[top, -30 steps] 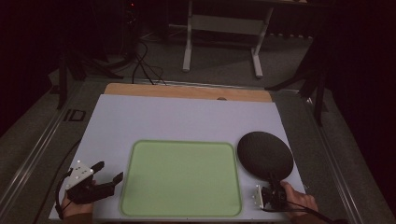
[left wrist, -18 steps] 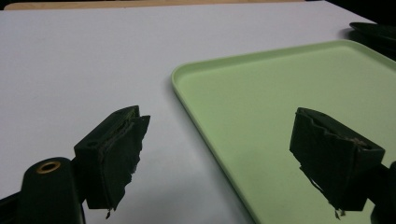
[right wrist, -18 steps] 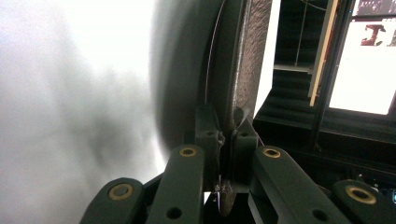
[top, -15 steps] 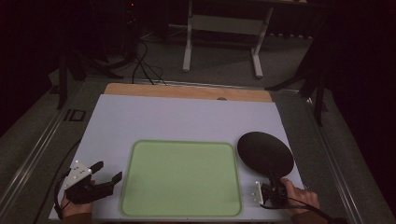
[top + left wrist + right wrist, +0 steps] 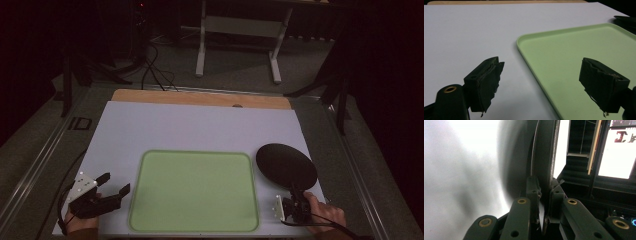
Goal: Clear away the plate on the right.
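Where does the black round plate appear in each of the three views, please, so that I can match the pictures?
High view: the black plate sits at lower right, beside the green tray, its near rim at the right gripper.
Left gripper view: a dark sliver of it at the upper right edge, past the tray.
Right gripper view: seen edge-on, running up the centre, clamped between the fingers.
Shared landmark: the white tabletop.
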{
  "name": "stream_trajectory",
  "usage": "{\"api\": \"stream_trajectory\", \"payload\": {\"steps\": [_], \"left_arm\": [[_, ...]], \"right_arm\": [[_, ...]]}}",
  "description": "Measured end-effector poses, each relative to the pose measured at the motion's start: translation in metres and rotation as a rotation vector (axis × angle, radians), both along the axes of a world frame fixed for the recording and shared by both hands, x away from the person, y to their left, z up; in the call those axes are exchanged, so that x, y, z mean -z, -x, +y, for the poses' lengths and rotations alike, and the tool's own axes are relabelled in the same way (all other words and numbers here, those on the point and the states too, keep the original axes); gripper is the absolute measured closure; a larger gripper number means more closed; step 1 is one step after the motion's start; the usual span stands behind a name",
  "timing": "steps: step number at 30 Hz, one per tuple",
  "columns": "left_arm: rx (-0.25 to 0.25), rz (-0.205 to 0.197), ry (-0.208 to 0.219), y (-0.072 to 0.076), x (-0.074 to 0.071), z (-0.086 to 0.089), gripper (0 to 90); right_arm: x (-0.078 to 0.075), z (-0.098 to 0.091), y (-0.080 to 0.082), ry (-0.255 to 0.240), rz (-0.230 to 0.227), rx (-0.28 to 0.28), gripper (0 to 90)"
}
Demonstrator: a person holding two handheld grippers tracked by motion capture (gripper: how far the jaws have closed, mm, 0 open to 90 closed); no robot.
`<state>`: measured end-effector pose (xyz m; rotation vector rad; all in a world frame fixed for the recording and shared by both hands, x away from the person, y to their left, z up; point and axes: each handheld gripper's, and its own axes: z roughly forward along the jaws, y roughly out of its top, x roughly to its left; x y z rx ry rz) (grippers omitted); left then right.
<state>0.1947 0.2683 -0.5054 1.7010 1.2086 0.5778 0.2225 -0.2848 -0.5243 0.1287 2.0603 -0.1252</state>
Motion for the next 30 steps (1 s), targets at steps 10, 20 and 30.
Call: {"api": "stream_trajectory", "payload": {"steps": [10, 20, 30], "left_arm": [[-0.002, 0.001, 0.003, 0.000, 0.000, 0.000, 17.2], [-0.002, 0.001, 0.007, 0.000, 0.000, 0.001, 17.3], [-0.003, 0.001, 0.010, 0.000, 0.000, 0.001, 17.3]], "right_arm": [[-0.011, 0.002, 0.005, 0.003, -0.030, -0.012, 81.8], [-0.025, 0.009, 0.017, -0.005, -0.082, -0.042, 79.9], [-0.039, 0.024, 0.024, -0.013, -0.122, -0.106, 80.1]]}}
